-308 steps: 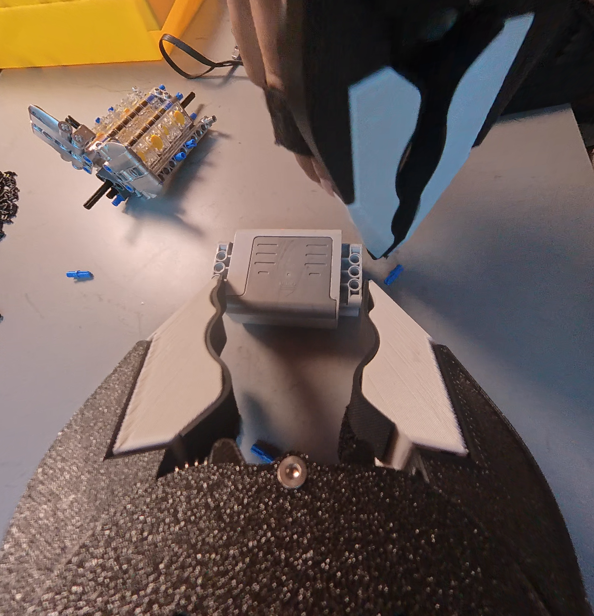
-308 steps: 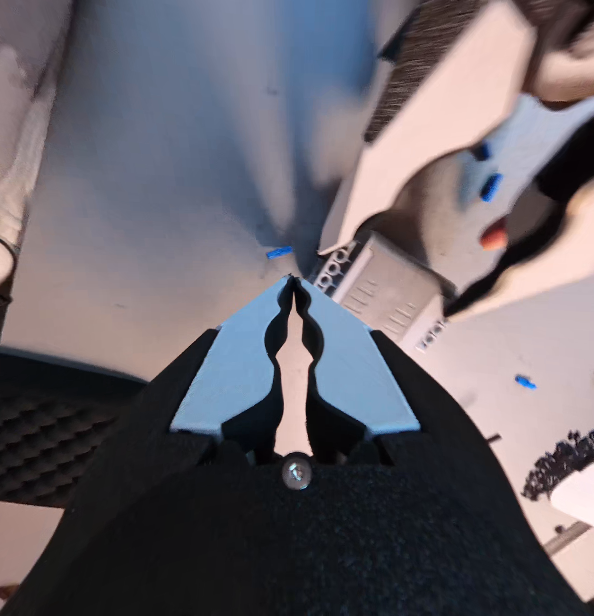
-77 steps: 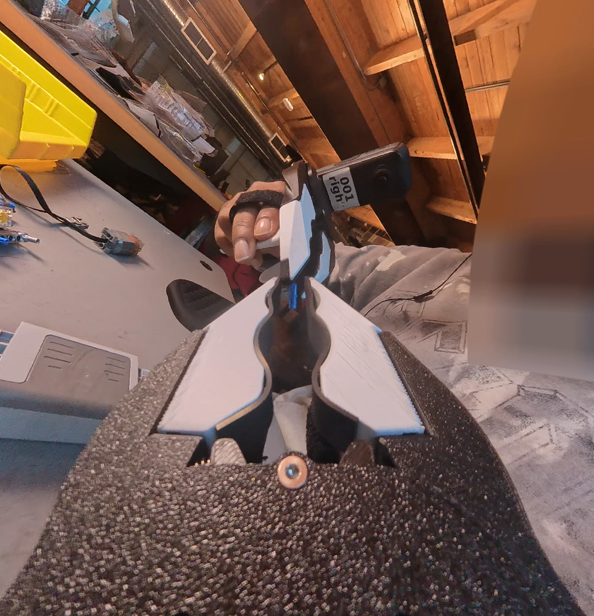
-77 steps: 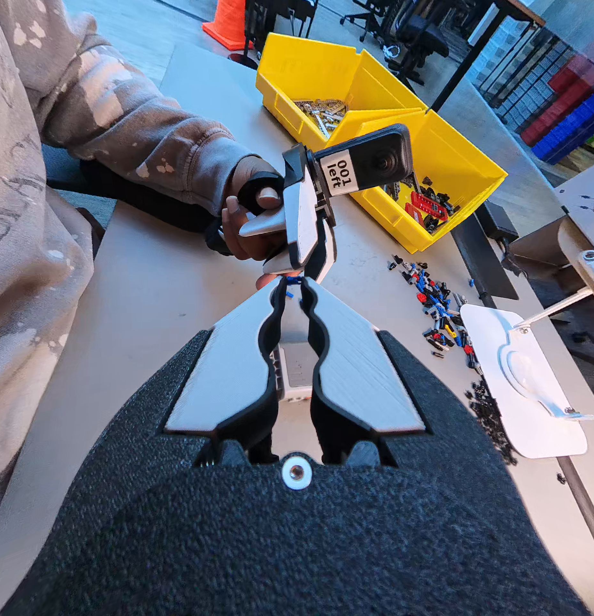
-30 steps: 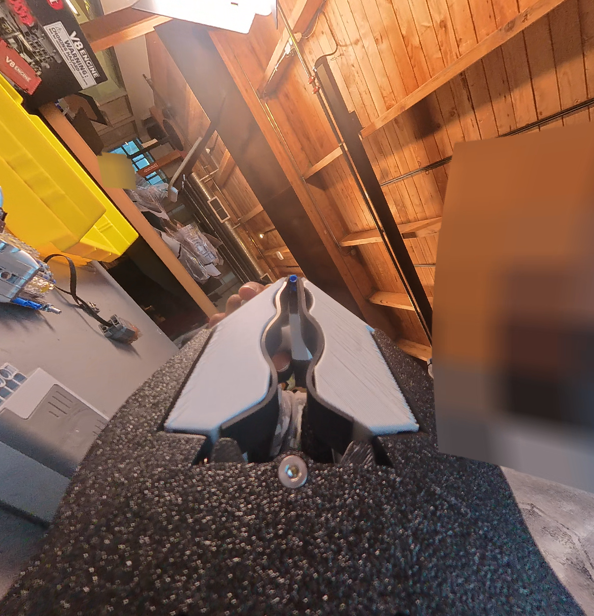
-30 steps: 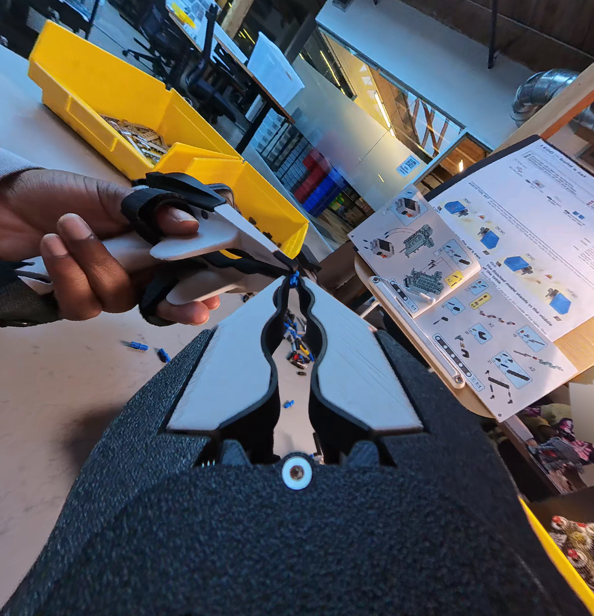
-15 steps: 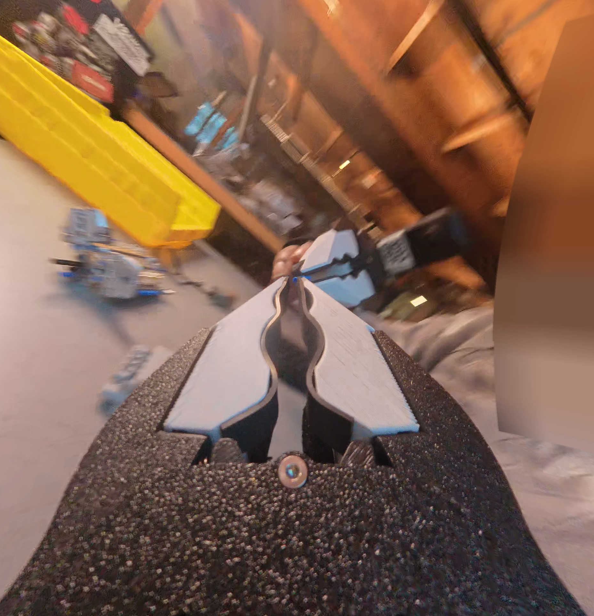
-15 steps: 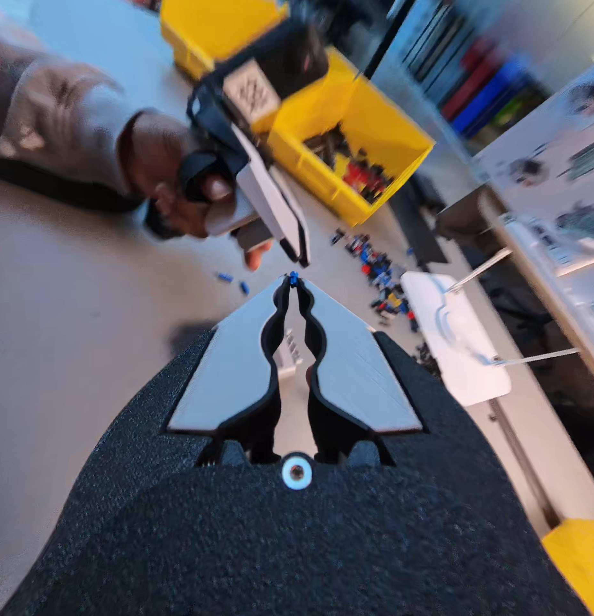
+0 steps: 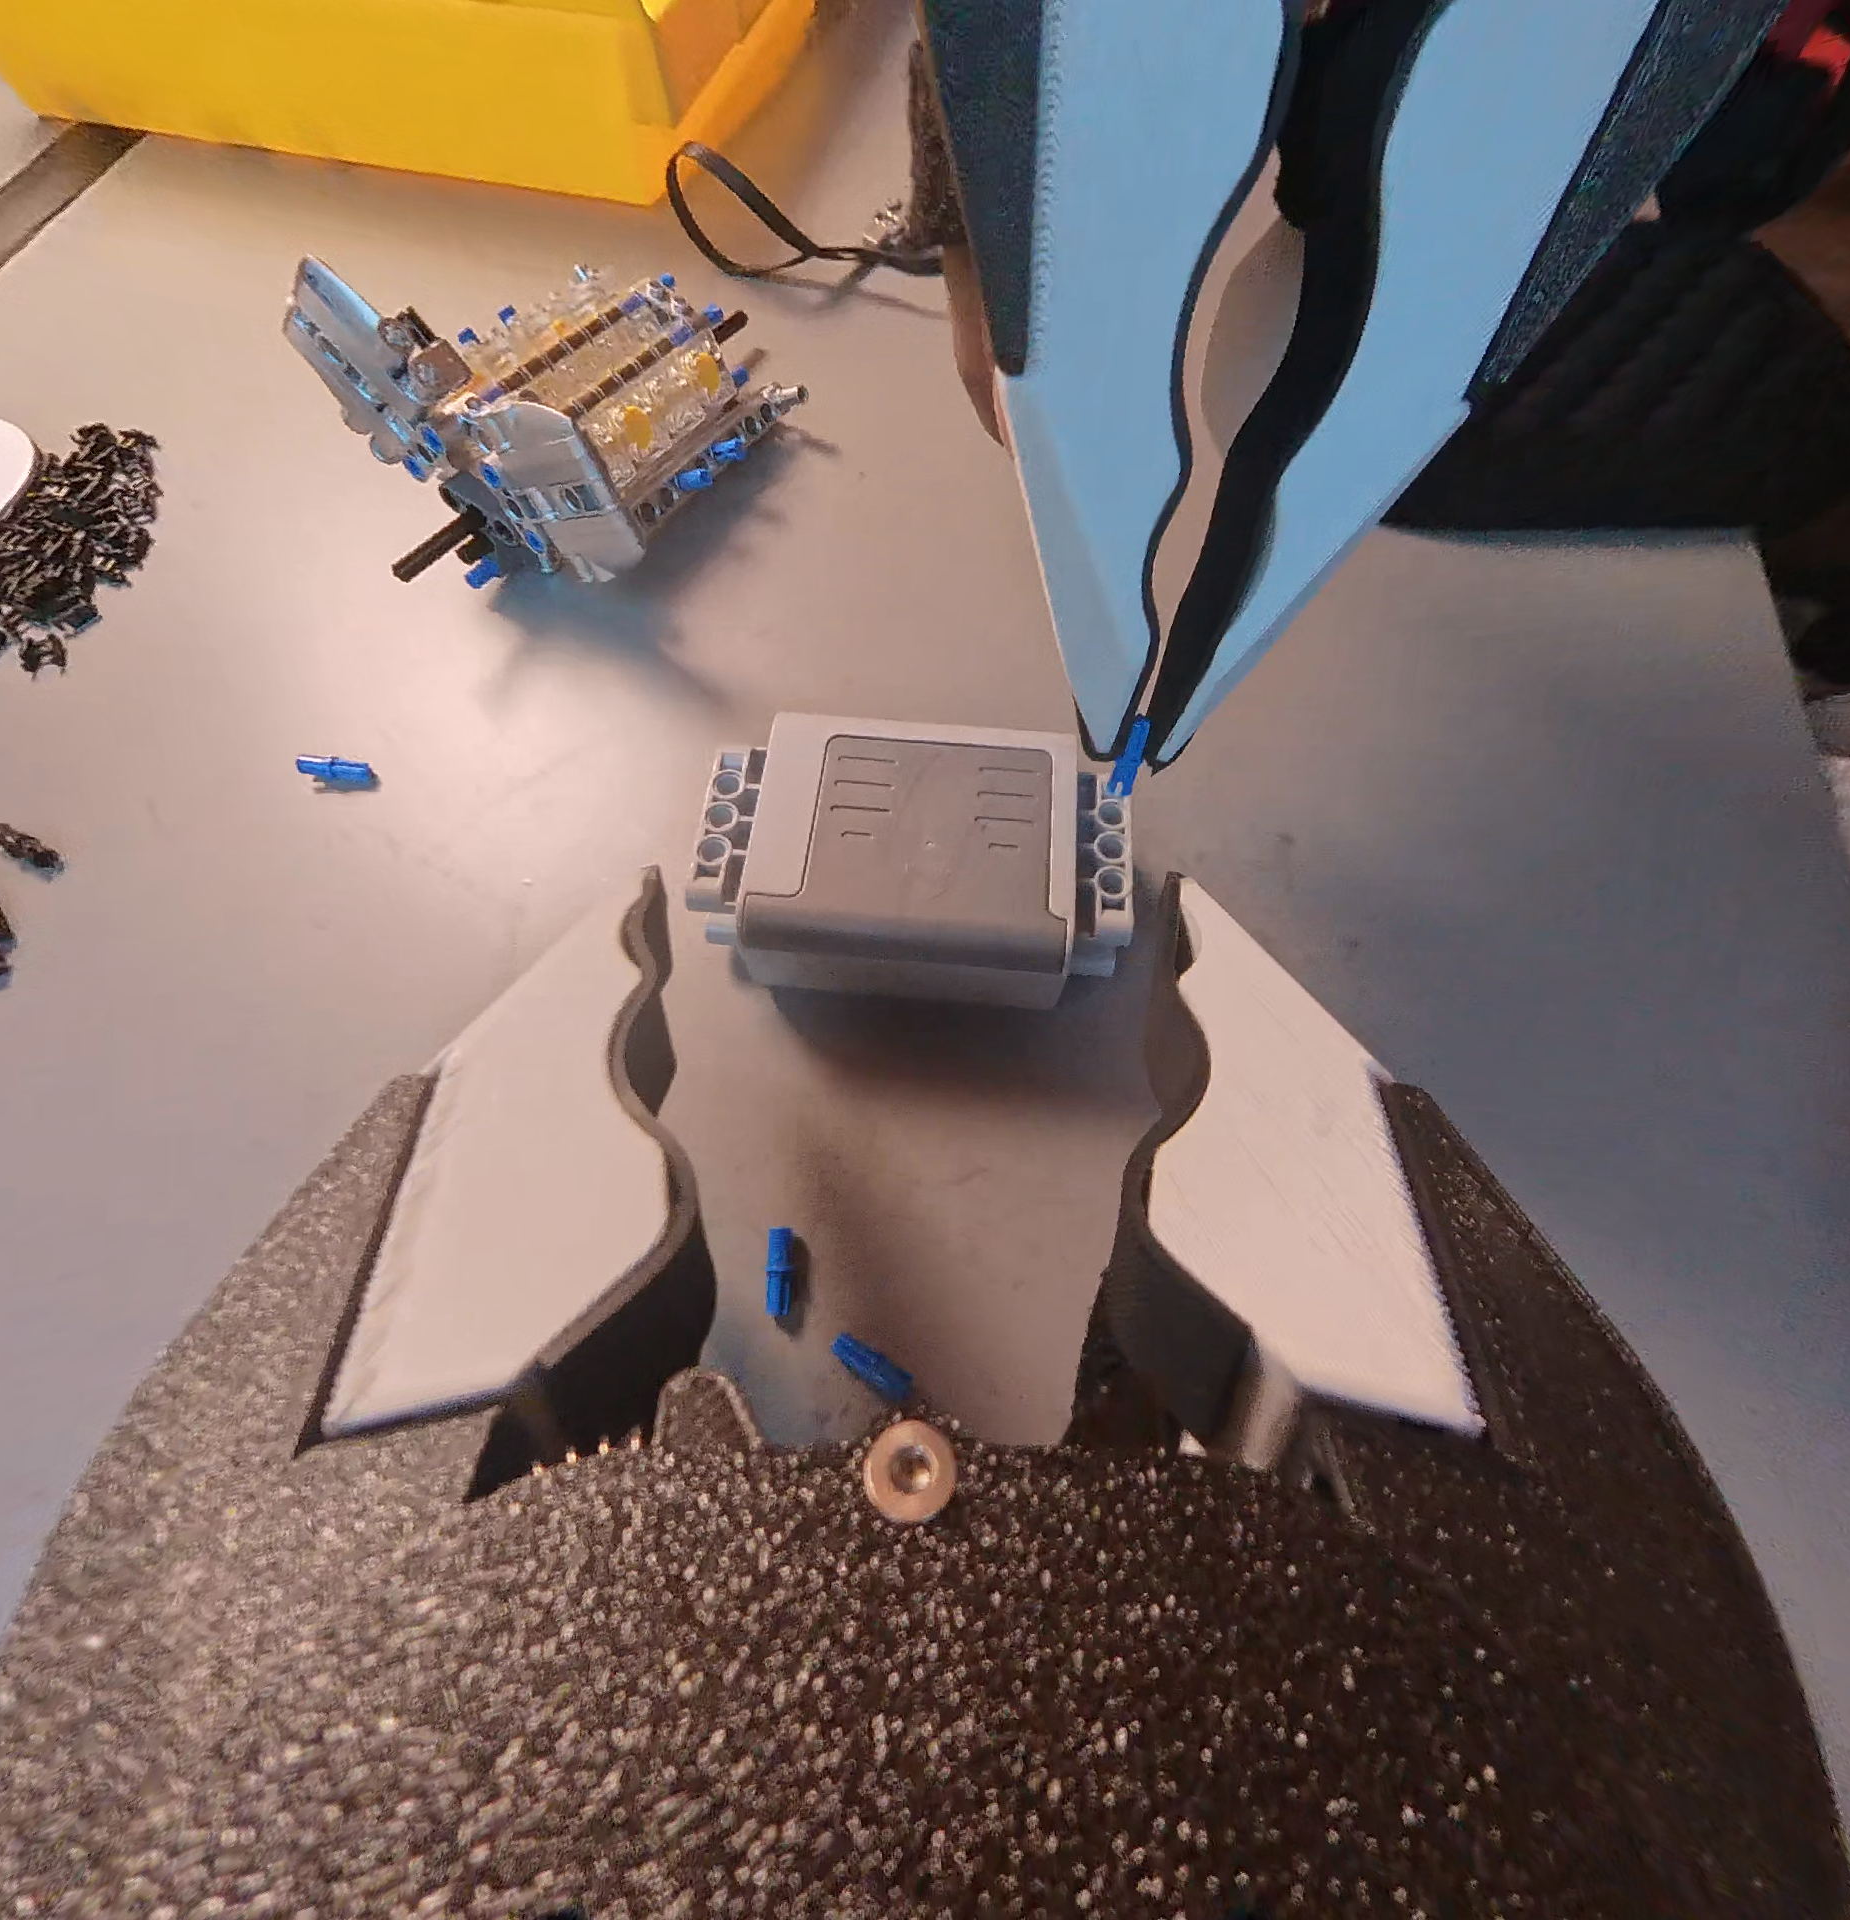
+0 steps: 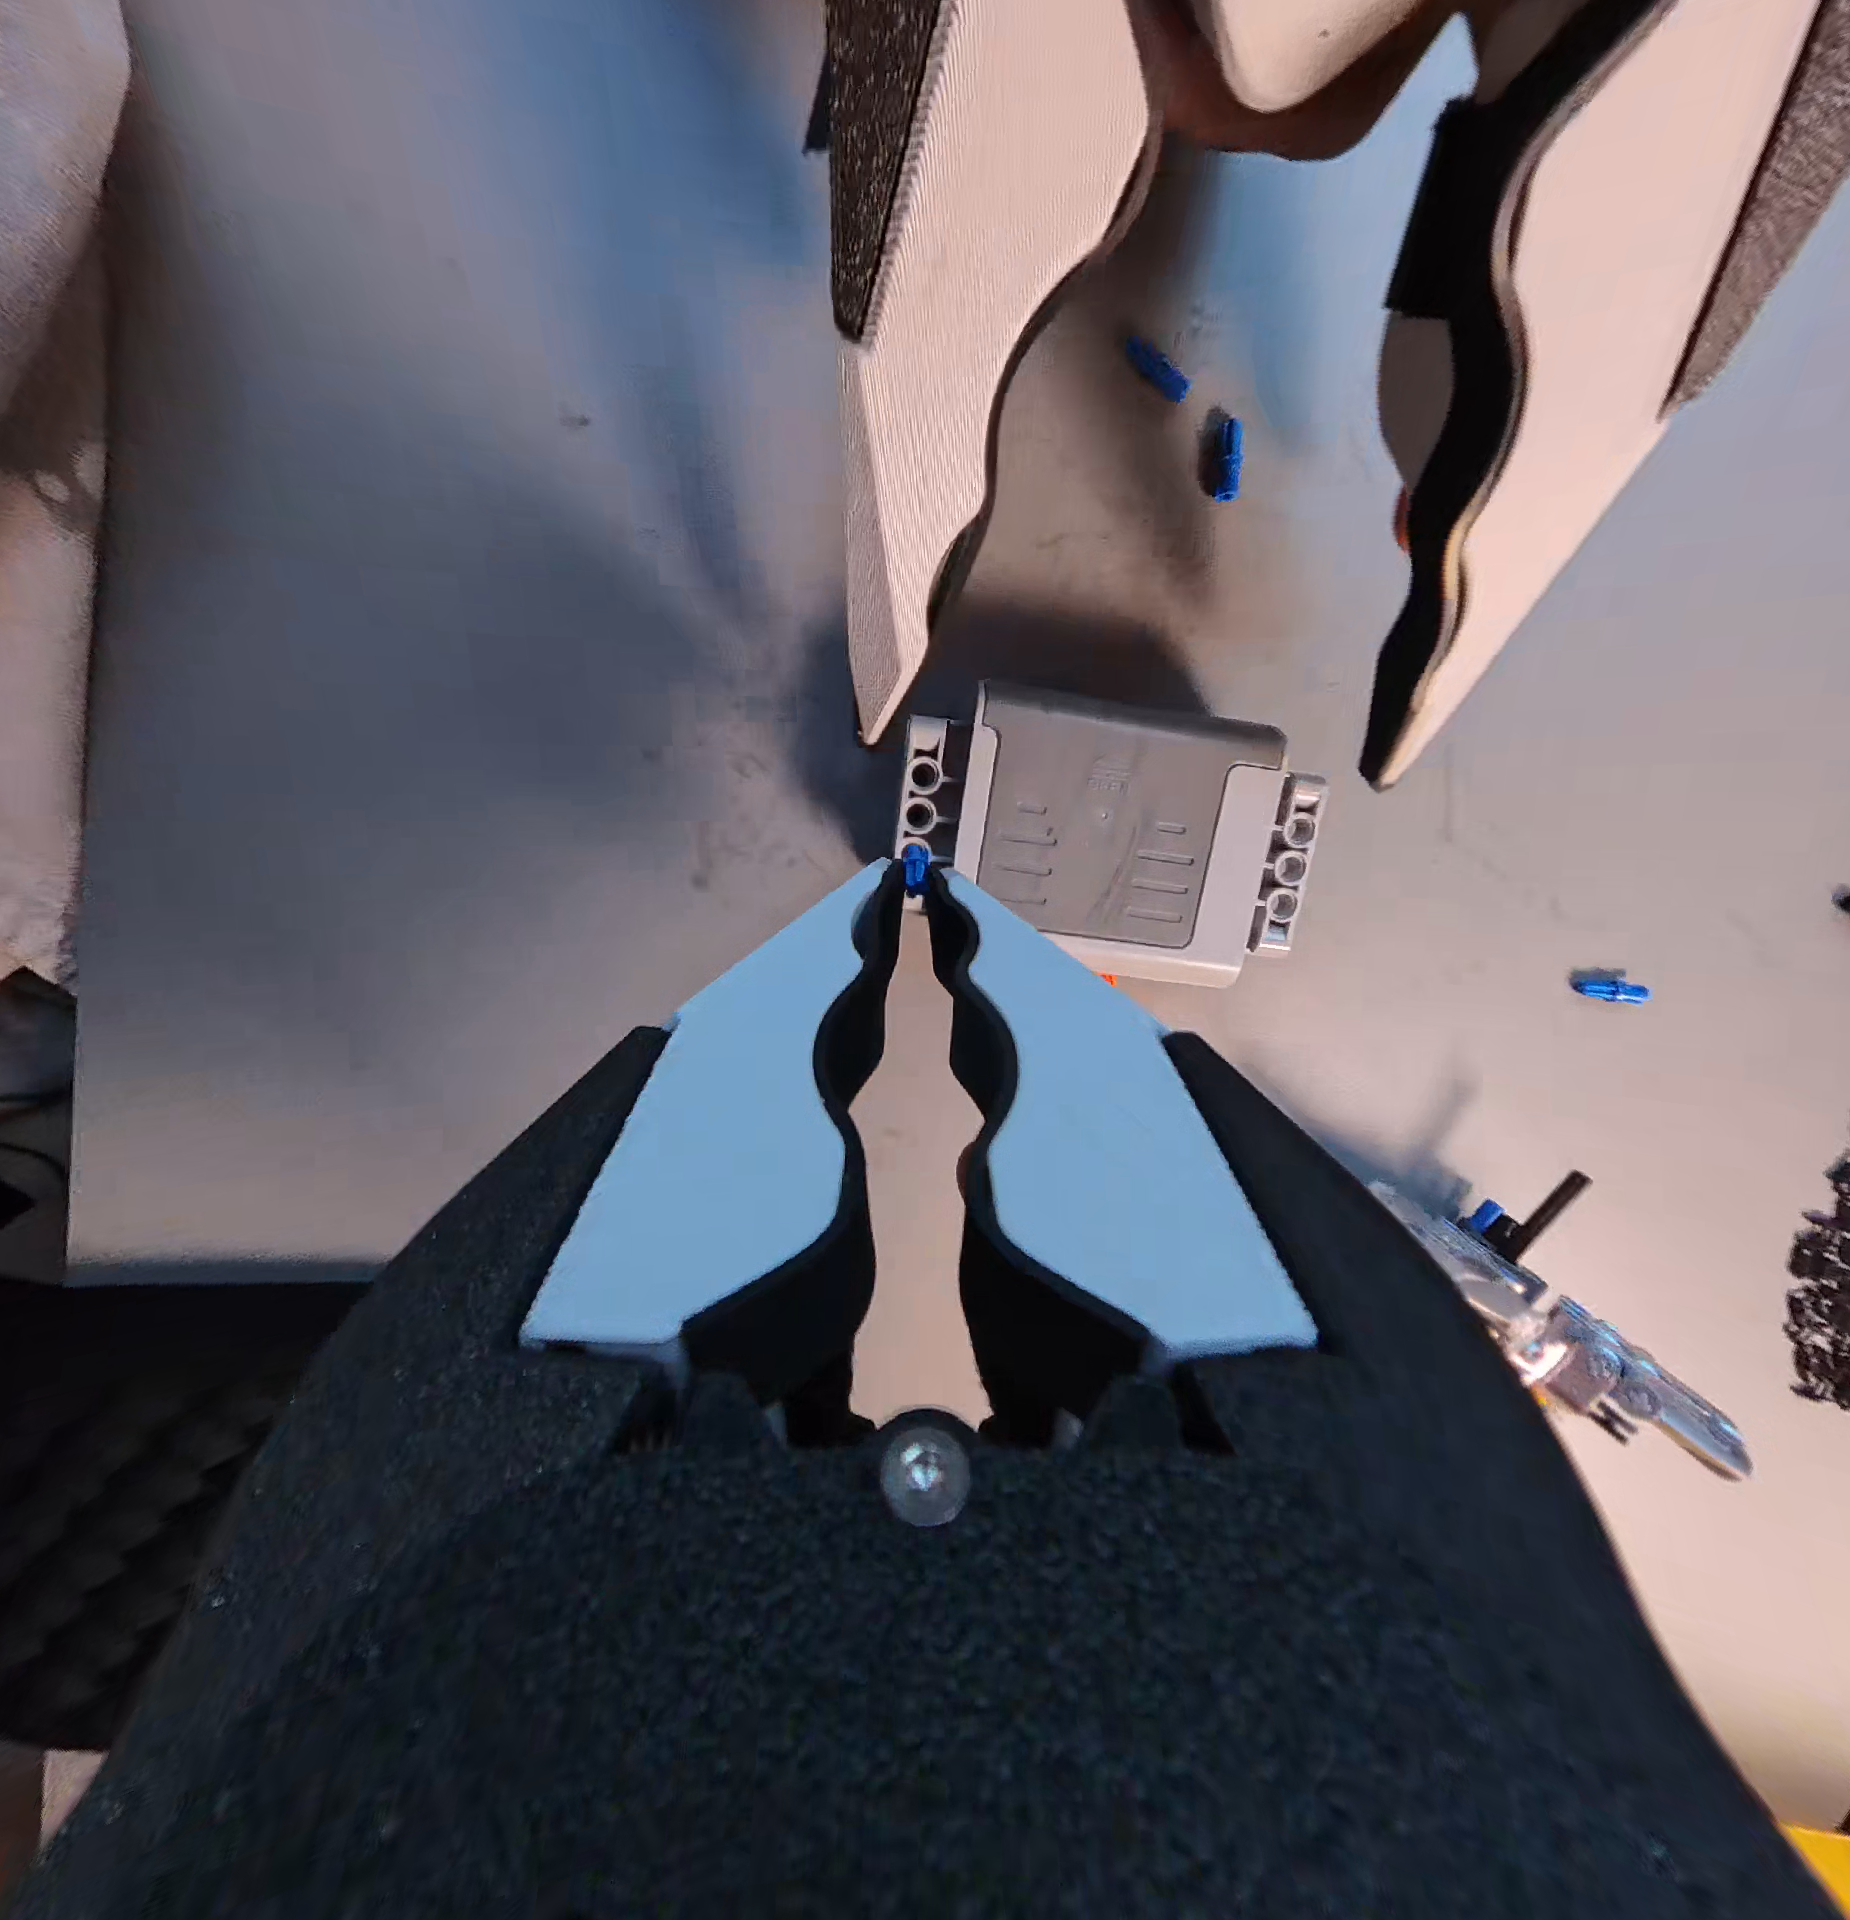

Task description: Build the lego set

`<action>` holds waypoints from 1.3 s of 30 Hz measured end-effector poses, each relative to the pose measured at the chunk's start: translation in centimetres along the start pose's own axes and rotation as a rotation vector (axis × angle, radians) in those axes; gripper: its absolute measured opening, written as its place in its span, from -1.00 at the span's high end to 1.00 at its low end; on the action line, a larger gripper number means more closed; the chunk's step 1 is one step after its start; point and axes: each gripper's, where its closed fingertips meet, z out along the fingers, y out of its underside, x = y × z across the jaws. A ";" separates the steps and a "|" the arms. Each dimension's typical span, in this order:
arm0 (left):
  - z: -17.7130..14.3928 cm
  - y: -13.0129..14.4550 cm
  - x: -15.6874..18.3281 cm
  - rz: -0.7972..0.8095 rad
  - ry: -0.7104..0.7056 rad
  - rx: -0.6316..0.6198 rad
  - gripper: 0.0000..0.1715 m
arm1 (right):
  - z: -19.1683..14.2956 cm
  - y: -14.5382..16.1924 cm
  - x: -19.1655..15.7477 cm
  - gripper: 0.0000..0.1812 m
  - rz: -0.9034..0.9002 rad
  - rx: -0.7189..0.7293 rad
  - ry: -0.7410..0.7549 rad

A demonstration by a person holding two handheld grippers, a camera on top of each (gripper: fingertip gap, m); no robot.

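Observation:
A grey battery box [image 9: 916,857] with pin holes down both sides lies on the grey table [image 9: 1420,935]. My left gripper [image 9: 905,899] is open, its fingertips on either side of the box's near end, not touching. My right gripper [image 10: 913,871] is shut on a small blue pin [image 10: 914,865] and holds it tip down at the end hole of the box's side strip [image 10: 926,805]. In the left wrist view the right gripper [image 9: 1131,750] comes down from above with the pin [image 9: 1127,756] at the box's far right corner. In the right wrist view the left gripper [image 10: 1118,758] stands open above the box [image 10: 1103,831].
Two loose blue pins [image 9: 781,1268] lie between my left fingers, another one [image 9: 334,769] lies at the left. A grey and clear brick engine model [image 9: 547,436] stands at the back left, a yellow bin [image 9: 381,94] behind it. Black pins [image 9: 59,530] are heaped at the far left.
Both grippers have swung down from the air to the table. The left gripper has opened and now straddles the box. The right gripper has brought the blue pin to the box's side holes.

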 end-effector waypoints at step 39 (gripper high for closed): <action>1.6 1.3 -0.3 0.086 -0.029 -0.098 -0.08 | 0.7 0.3 -0.1 0.97 -0.467 -0.390 -0.037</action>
